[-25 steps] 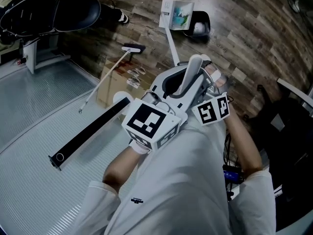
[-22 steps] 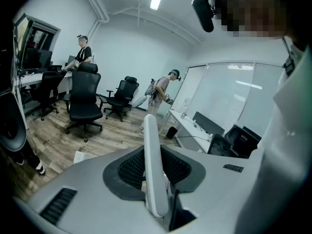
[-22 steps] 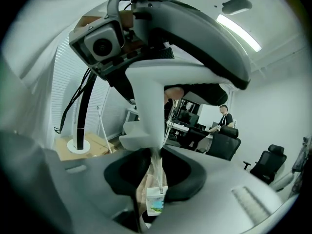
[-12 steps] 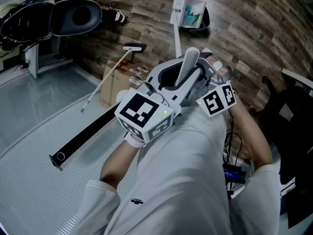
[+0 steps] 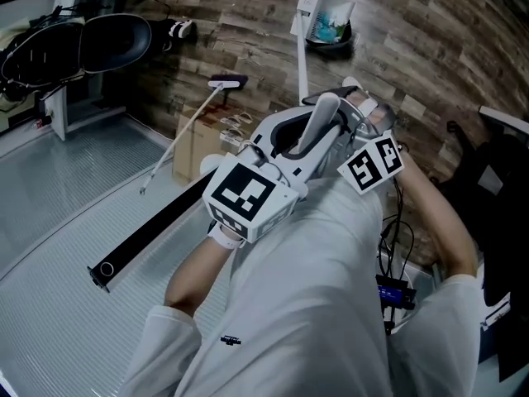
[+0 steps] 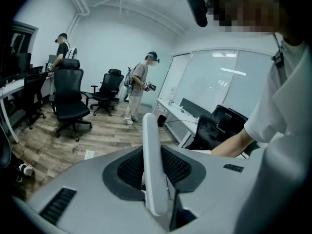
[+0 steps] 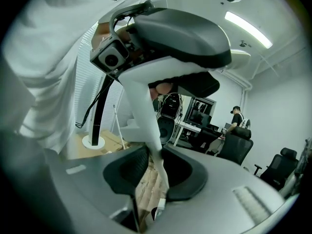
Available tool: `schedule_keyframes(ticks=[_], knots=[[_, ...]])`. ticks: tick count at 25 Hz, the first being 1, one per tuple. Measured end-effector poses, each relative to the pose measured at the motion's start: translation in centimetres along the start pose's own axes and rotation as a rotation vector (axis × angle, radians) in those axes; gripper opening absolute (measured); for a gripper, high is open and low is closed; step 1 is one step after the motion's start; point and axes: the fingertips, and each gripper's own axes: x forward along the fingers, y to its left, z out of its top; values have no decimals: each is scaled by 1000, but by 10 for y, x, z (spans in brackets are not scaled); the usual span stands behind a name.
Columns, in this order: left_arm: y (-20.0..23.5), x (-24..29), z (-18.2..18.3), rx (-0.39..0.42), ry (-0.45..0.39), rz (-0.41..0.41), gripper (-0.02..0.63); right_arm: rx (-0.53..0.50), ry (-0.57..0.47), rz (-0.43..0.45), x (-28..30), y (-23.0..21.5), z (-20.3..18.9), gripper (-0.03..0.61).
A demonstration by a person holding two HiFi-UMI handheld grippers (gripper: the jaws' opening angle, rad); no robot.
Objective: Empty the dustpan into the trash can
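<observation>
A person in a white shirt [image 5: 314, 304] stands over a ribbed grey mat [image 5: 66, 222] and a wood-plank floor [image 5: 430, 48], holding two grippers close together in front of the chest. A black post [image 5: 153, 226] rises from a round white base on a cardboard sheet [image 5: 192, 135] at the mat's edge. The left gripper [image 6: 148, 123] has its white jaws only slightly parted, with nothing between them. The right gripper [image 7: 152, 152] has just been opening its jaws; they stand apart, with only floor planks showing through the gap. The dustpan [image 5: 307, 11] sits on the planks at the top of the head view, well ahead of the grippers. It is a white pan carrying blue-green litter [image 5: 332, 25]. Its thin white handle [image 5: 303, 64] runs back toward the grippers, and the upper end passes out of sight behind them. A small black trash can [image 5: 331, 46] sits right beside the pan. A thin white stick [image 5: 178, 139] slants across the cardboard.
</observation>
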Motion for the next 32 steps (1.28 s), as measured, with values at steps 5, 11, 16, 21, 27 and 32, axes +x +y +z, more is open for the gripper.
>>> schedule_keyframes(ticks=[5,11,16,21,27,32], knots=[[-11,4,-16,81,50,-33,104,14,1,-10,-1,13,-8,107],[-7,-7,-32,148,79,-18,104,-25,3,-2,11,24,-7,107],[1,-18,-35,171,74,-6,104,-113,8,30,24,28,-1,100],[2,-25,-36,196,70,2,104,-168,8,81,27,30,3,95],[8,-21,-20,180,28,78,106,-181,-1,88,25,18,6,94],[10,-31,-10,201,11,111,106,-241,-20,118,31,15,22,91]])
